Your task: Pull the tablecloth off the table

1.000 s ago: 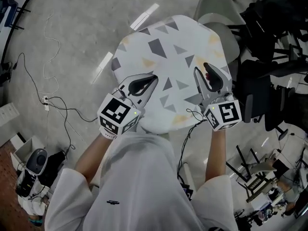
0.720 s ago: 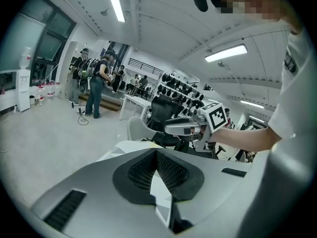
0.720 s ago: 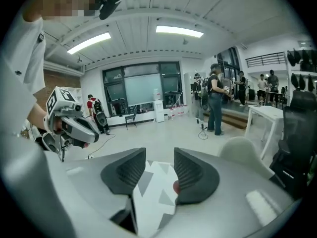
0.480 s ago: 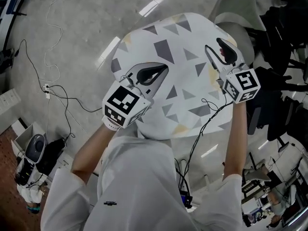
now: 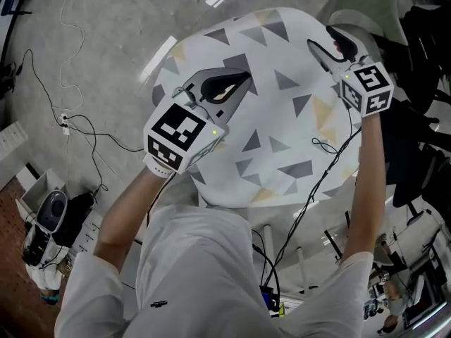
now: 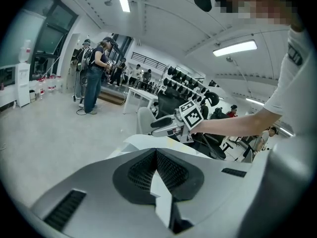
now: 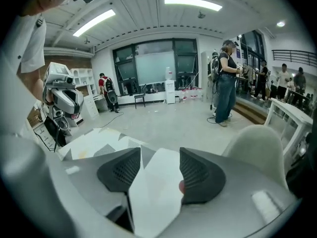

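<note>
Grey floor (image 5: 106,20) surrounds a table draped in a white tablecloth (image 5: 282,132) with grey and yellow triangles. Over it the left gripper (image 5: 246,77) hovers, jaws closed and empty; the right gripper (image 5: 322,39), at its right edge, has just been opening, cloth visible between its spread pads (image 7: 198,176), unpinched

The tablecloth (image 5: 278,129) looks matt cloth; the floor (image 5: 106,27) smooth, slightly glossy.

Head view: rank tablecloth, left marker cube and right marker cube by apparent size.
1. tablecloth, by far.
2. left marker cube.
3. right marker cube: looks smaller, though probably only because it's farther from the camera.
</note>
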The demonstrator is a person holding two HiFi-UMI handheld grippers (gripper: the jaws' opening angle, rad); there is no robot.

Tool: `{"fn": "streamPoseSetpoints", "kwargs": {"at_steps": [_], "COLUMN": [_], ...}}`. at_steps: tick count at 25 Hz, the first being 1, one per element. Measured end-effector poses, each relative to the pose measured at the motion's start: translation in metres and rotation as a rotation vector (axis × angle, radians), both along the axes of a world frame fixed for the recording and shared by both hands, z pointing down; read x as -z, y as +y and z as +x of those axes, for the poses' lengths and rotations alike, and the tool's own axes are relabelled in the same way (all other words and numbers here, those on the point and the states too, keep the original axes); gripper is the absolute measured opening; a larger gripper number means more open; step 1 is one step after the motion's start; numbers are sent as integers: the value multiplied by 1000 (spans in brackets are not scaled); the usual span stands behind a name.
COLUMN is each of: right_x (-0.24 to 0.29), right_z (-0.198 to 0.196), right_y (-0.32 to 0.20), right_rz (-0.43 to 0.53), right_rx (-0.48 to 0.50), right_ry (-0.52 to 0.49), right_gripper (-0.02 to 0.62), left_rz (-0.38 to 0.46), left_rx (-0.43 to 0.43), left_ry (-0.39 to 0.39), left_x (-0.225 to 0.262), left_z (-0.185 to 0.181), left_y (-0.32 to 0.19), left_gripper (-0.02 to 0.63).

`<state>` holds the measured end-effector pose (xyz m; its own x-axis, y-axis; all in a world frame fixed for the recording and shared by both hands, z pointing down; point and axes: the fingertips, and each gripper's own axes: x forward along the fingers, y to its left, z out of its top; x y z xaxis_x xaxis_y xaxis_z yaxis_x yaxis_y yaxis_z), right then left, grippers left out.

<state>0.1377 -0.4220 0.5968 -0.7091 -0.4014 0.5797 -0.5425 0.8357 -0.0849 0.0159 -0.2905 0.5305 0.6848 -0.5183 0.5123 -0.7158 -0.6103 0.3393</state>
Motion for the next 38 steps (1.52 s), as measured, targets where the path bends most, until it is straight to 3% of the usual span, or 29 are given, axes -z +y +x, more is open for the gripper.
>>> {"fn": "streamPoseSetpoints", "kwargs": {"at_steps": [17, 21, 24, 38], "right_x": [-91, -96, -96, -54], "right_z": [3, -1, -4, 1], "right_y": [-44, -42, -39, -24], "right_rz": [-255, -399, -448, -161], "right_rx": [193, 242, 254, 267], "right_ry": [224, 248, 249, 283], "right_gripper": [308, 285, 263, 60], "left_rz": [-38, -40, -39, -4], "left_rx": [11, 17, 18, 23], "left_ry": [-10, -13, -5, -15], "left_x": [-31, -31, -29, -10], "left_z": [-7, -10, -9, -9], "left_y": [-9, -4, 0, -2], "left_gripper": [8, 8, 8, 8]}}
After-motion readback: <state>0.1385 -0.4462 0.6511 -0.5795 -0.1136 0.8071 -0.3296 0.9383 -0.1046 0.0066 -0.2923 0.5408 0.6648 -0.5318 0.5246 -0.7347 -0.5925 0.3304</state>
